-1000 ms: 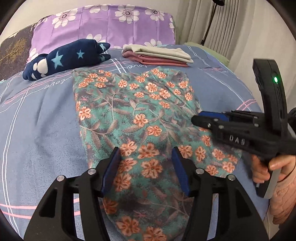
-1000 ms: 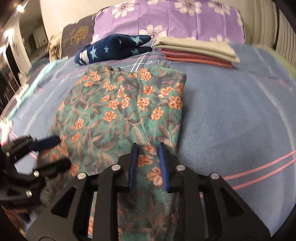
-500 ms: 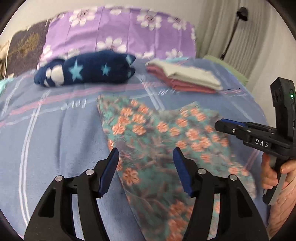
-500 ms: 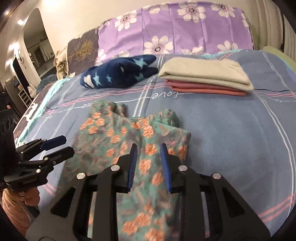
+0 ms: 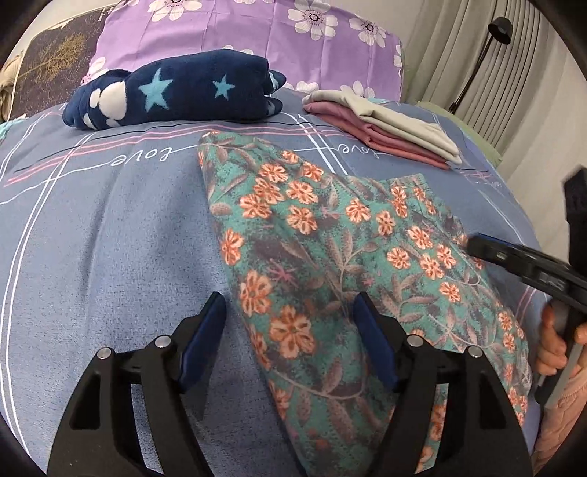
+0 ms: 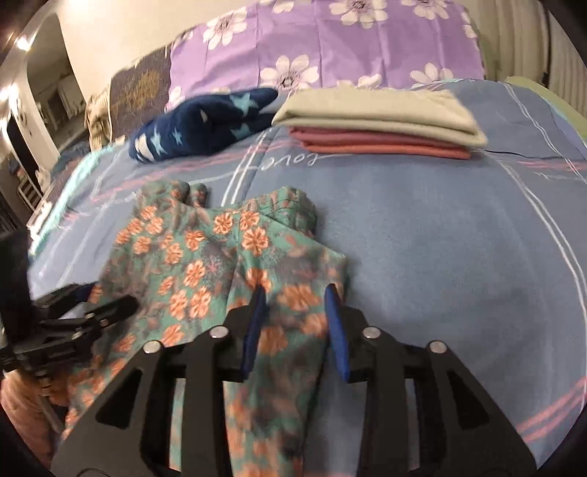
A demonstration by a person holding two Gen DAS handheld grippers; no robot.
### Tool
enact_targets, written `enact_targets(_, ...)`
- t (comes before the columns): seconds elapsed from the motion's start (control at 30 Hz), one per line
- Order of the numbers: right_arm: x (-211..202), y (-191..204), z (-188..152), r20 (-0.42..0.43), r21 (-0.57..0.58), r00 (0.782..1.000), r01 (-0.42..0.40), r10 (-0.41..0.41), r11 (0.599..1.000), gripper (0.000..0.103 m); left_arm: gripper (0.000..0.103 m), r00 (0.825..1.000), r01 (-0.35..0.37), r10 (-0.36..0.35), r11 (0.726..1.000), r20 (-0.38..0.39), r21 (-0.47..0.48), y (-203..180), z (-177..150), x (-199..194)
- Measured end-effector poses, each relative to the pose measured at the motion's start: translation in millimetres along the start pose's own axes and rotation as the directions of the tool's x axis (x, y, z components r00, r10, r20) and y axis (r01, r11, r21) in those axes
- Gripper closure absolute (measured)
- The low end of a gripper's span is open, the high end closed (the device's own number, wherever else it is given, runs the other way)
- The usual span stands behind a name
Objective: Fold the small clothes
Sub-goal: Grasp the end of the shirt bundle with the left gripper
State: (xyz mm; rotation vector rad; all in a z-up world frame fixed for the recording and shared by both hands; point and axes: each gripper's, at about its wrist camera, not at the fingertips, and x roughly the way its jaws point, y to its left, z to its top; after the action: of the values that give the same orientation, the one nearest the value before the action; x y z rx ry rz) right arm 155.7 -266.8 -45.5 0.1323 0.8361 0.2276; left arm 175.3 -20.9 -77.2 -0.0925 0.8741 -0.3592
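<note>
A teal garment with orange flowers (image 5: 330, 257) lies rumpled on the blue bed cover; it also shows in the right wrist view (image 6: 205, 264). My left gripper (image 5: 290, 330) is open just above the garment's near left edge, holding nothing. My right gripper (image 6: 295, 315) is open above the garment's near right part, cloth showing between its fingers without being pinched. The right gripper also shows at the right of the left wrist view (image 5: 477, 246). The left gripper shows at the left of the right wrist view (image 6: 106, 304).
A navy plush garment with stars (image 5: 176, 95) lies at the back left. A folded stack of beige and pink clothes (image 5: 381, 124) sits at the back right. A purple flowered pillow (image 5: 256, 33) lies behind. Curtains and a lamp stand (image 5: 477, 62) are at the right.
Both grippers moved forward along the bed and the garment bunched toward its far end. The right gripper's fingers opened wider. The left gripper stayed open.
</note>
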Motion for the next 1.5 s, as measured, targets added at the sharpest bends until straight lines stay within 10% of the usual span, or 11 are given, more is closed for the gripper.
enact_targets(0.57, -51.1, -37.5, -84.1, -0.074, 0.134, 0.969, -0.222, 0.234, 0.966, 0.056, 0.027, 1.000, 0.006, -0.006, 0.996, 0.005, 0.094, -27.1, -25.9, -26.7)
enact_targets(0.93, -59.8, -23.4, -101.2, -0.102, 0.074, 0.966, -0.233, 0.239, 0.970, 0.045, 0.024, 0.999, 0.042, -0.041, 0.997, -0.013, 0.067, -20.6, -25.5, -21.3)
enact_targets(1.27, -22.8, -26.8, -59.9, -0.120, 0.123, 0.948, -0.280, 0.295, 0.952, 0.038, 0.024, 0.997, 0.067, -0.064, 0.996, -0.052, 0.060, -13.3, -7.7, -9.4)
enact_targets(1.5, 21.7, -39.5, -17.2, -0.124, 0.203, 0.903, -0.383, 0.412, 0.901, 0.039, 0.049, 0.996, 0.069, -0.068, 0.997, -0.065, 0.018, 1.5, 13.8, 5.8)
